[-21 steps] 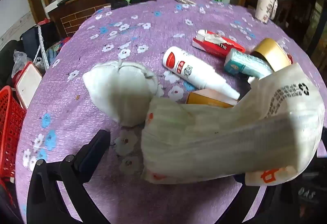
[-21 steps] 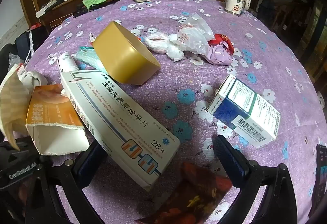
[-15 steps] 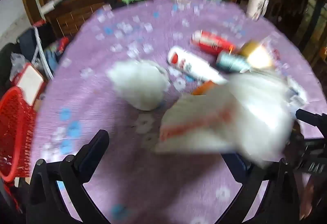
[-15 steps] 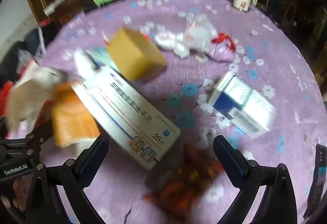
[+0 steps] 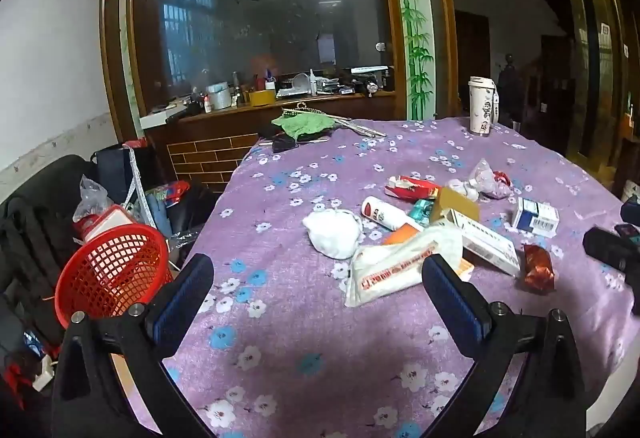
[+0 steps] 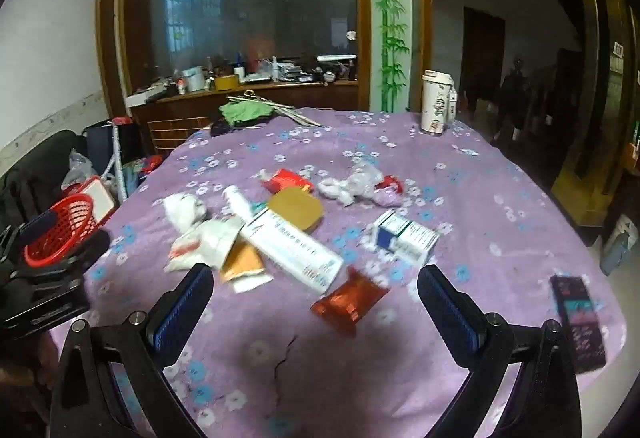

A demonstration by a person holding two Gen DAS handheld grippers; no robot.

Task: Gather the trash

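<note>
Trash lies in a heap mid-table on the purple flowered cloth (image 5: 304,318): a white plastic bag (image 5: 396,262), a white crumpled wad (image 5: 334,232), a white bottle (image 5: 384,214), a long white medicine box (image 5: 480,240), a red wrapper (image 5: 538,272) and a blue-white box (image 5: 536,218). My left gripper (image 5: 316,294) hangs open near the table's front edge, short of the bag, nothing between its fingers. My right gripper (image 6: 314,306) is open too, above the cloth in front of the red wrapper (image 6: 350,300) and long box (image 6: 292,248). A red mesh basket (image 5: 112,270) stands off the table's left edge.
A white lidded cup (image 5: 484,112) stands at the far right of the table, a green cloth (image 5: 304,124) at the far edge. A dark phone (image 6: 578,322) lies at the right rim. Bags and clutter fill the floor on the left. A wooden counter runs behind.
Both grippers have pulled back and up from the pile, so the whole table shows now. The white bag, close against the left gripper before, now lies on the cloth.
</note>
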